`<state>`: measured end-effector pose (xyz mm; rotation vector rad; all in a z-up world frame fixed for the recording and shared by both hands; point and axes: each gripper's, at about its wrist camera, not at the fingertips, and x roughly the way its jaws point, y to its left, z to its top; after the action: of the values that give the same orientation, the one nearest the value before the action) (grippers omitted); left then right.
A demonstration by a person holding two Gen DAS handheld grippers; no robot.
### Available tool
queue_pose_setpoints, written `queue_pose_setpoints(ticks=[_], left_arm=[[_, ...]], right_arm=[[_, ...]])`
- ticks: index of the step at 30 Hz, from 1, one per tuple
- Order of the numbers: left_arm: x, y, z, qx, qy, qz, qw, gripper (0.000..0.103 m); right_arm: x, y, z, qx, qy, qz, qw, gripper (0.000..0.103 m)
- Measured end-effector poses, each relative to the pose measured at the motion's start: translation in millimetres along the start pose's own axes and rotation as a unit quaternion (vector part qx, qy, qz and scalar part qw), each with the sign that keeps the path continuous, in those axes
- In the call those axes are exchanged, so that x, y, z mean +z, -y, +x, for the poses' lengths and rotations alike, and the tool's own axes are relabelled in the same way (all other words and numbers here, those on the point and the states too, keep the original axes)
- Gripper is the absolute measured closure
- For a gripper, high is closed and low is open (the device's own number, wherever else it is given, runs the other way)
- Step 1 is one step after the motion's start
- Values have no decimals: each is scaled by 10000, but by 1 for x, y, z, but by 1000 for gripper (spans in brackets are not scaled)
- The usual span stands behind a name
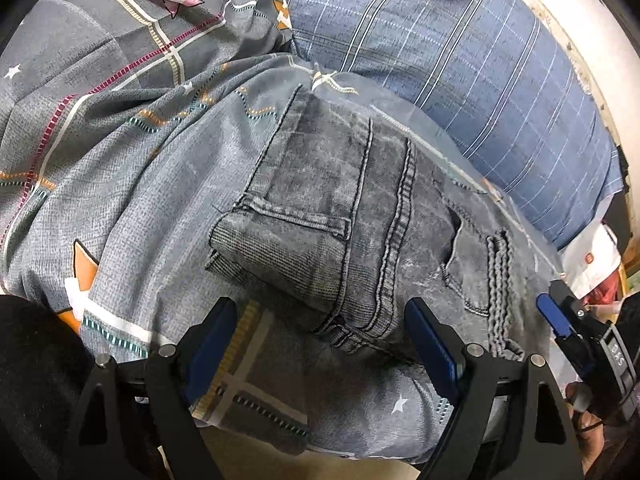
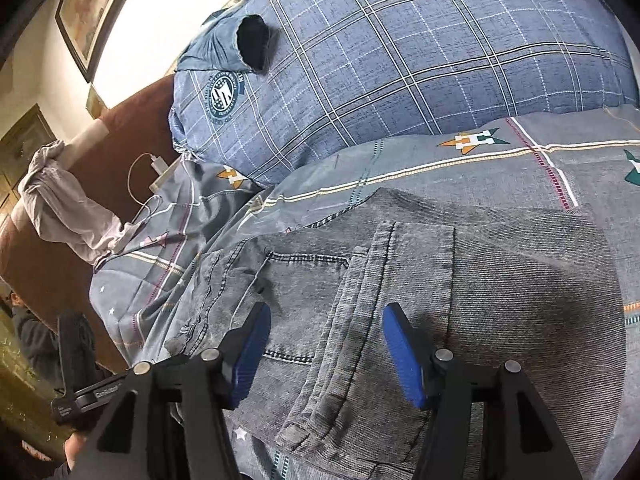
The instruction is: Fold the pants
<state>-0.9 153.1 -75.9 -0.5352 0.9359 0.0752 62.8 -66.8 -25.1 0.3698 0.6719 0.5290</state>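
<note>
The grey denim pants lie folded into a compact bundle on the grey patterned bedsheet. A leg cuff is folded over the waistband and pocket area. My left gripper is open, its blue pads just short of the bundle's near edge, holding nothing. In the right wrist view the pants lie flat under my right gripper, which is open above the fabric and holds nothing. The right gripper also shows at the right edge of the left wrist view.
A large blue plaid pillow lies just beyond the pants. A brown headboard with a lilac cloth and a white charger and cable is at the left. The bed's front edge runs under the left gripper.
</note>
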Motion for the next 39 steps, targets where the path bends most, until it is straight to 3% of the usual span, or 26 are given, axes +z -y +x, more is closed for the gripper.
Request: queue_pose_setpoints(ticks=[3, 6, 9, 13, 22, 30, 32, 33, 34, 39], left_arm=[[0, 0, 0, 6, -52, -18, 10000, 17], [6, -8, 1, -447, -220, -365, 9981, 17], [13, -32, 4, -1341, -535, -1250, 9816, 17], [12, -46, 6, -1717, -746, -1767, 9663, 17], [10, -59, 11, -1462, -610, -1960, 9677, 17], [19, -55, 18, -1354, -284, -1840, 9731, 19], [20, -48, 20, -1208, -174, -1625, 9791, 38], [22, -43, 25, -1072, -198, -1458, 9833, 59], [21, -42, 28, -986, -222, -1369, 9854, 69], [16, -46, 30, -1099, -78, -1276, 9857, 83]], right_arm=[[-2, 0, 0, 62, 8, 9, 10000, 41], [-3, 2, -4, 62, 58, 14, 10000, 41], [-3, 3, -10, 86, 144, 59, 9998, 41], [-4, 3, -13, 153, 190, 63, 9997, 41], [-2, 2, -19, 245, 270, 72, 9993, 41], [-3, 4, -20, 196, 301, 68, 9993, 41], [-3, 4, -20, 173, 305, 61, 9994, 41], [-3, 3, -19, 154, 297, 61, 9994, 41], [-3, 2, -17, 125, 247, 63, 9996, 41], [14, -19, -2, 75, -115, -293, 9995, 41]])
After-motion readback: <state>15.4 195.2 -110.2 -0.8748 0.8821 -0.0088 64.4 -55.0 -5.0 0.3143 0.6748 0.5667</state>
